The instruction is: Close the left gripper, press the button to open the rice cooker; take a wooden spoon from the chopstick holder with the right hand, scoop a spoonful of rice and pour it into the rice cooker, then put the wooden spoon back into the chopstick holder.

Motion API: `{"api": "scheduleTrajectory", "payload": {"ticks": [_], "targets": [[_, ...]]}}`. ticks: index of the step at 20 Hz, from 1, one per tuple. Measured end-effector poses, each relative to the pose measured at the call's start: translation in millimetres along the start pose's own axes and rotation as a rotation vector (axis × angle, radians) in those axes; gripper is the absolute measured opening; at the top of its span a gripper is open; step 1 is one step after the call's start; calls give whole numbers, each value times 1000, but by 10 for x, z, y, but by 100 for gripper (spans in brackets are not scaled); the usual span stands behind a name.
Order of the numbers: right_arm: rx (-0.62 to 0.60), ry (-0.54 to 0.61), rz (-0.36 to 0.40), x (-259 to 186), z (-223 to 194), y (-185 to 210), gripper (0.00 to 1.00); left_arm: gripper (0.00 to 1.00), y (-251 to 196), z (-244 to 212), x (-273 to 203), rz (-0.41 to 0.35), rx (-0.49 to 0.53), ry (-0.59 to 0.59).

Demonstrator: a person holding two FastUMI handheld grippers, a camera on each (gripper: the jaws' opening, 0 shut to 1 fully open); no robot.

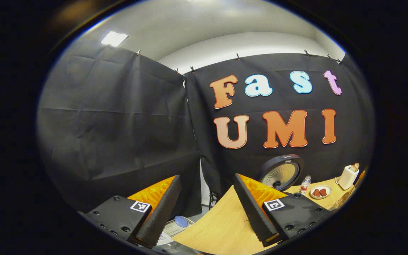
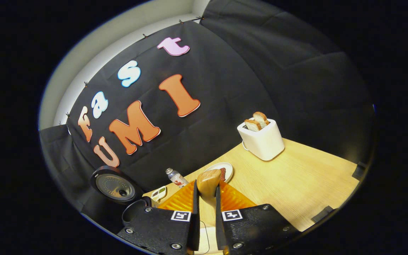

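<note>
**Wooden spoon held, rice cooker lid raised**

Right gripper (image 2: 207, 205): fingers nearly together, both pressing the wooden spoon (image 2: 208, 184) (bowl end up, above the table (image 2: 296, 184)). Left gripper (image 1: 205, 209): spread wide, holding nothing, near the table's left edge. Rice cooker (image 2: 115, 186) open at far left, lid upright. Behind the spoon: plate (image 2: 227, 167), small bottle (image 2: 175, 177). Toaster (image 2: 262, 140) with bread, far right.
</note>
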State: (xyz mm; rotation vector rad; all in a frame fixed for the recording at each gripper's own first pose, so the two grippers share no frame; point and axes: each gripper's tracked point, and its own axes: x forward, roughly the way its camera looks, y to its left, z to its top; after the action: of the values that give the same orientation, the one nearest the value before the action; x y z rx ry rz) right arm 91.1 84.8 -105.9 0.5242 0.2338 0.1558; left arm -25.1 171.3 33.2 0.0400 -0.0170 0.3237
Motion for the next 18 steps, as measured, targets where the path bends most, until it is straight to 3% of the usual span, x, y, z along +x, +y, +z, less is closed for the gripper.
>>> {"api": "scheduleTrajectory", "payload": {"ticks": [5, 10, 18], "targets": [[-95, -50, 34, -241, 64, 569, 17, 100, 87, -74, 162, -57, -17, 9], [-252, -47, 66, -294, -273, 1050, 18, 100, 146, -98, 305, -117, -42, 13], [-427, 20, 12, -163, -1002, 1112, 18, 98, 210, -147, 531, -199, -31, 20]]}}
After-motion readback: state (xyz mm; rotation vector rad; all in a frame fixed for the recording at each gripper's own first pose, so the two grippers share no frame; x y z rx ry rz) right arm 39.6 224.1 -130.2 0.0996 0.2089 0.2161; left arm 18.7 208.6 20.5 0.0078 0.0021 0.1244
